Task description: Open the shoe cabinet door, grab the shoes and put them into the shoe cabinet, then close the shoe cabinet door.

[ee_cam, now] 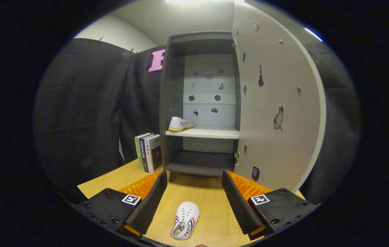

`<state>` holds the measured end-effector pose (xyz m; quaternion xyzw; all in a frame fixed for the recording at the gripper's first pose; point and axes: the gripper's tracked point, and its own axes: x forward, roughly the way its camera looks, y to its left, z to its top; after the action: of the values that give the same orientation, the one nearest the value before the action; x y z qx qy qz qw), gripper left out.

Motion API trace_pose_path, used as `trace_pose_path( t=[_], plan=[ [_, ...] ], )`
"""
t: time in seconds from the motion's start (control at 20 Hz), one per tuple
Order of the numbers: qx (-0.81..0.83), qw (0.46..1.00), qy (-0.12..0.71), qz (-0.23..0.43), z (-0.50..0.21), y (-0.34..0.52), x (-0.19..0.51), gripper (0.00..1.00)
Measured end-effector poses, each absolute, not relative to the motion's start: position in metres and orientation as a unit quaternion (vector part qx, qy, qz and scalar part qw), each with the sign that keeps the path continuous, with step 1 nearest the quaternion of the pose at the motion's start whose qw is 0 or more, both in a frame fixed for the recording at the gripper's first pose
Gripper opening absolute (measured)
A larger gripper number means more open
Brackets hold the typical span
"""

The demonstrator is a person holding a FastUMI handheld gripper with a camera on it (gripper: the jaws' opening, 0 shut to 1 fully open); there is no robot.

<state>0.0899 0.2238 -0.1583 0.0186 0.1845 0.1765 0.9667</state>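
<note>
Your hand-held gripper (193, 192) is wide open and holds nothing, so the shoe (185, 219) between its fingers could slide away on the tabletop (211, 192).

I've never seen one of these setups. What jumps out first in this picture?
The tall cabinet stands wide open, its door swung to the right, with one white shoe already on the middle shelf. A second shoe lies on the table between the open gripper fingers, untouched. Some books stand left of the cabinet.
</note>
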Motion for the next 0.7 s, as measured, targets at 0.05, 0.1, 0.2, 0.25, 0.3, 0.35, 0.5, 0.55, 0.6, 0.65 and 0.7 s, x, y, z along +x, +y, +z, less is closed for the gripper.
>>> trace_pose_path(
  t=[0.05, 0.1, 0.2, 0.25, 0.3, 0.35, 0.5, 0.55, 0.6, 0.65, 0.7],
  plan=[
    [0.019, 0.962, 0.203, 0.179, -0.175, 0.228, 0.09, 1.0],
    [0.02, 0.958, 0.221, 0.183, -0.19, 0.232, 0.09, 1.0],
    [0.021, 0.95, 0.249, 0.187, -0.215, 0.241, 0.093, 1.0],
    [0.019, 0.946, 0.262, 0.189, -0.227, 0.244, 0.095, 1.0],
    [0.017, 0.943, 0.273, 0.19, -0.237, 0.248, 0.096, 1.0],
    [0.016, 0.939, 0.285, 0.192, -0.248, 0.253, 0.096, 1.0],
    [0.009, 0.927, 0.319, 0.199, -0.277, 0.265, 0.093, 1.0],
    [0.008, 0.922, 0.33, 0.201, -0.286, 0.269, 0.092, 1.0],
    [0.006, 0.917, 0.343, 0.203, -0.297, 0.272, 0.09, 1.0],
    [0.004, 0.912, 0.358, 0.203, -0.308, 0.276, 0.088, 1.0],
    [0.003, 0.905, 0.374, 0.203, -0.32, 0.279, 0.085, 1.0]
  ],
)
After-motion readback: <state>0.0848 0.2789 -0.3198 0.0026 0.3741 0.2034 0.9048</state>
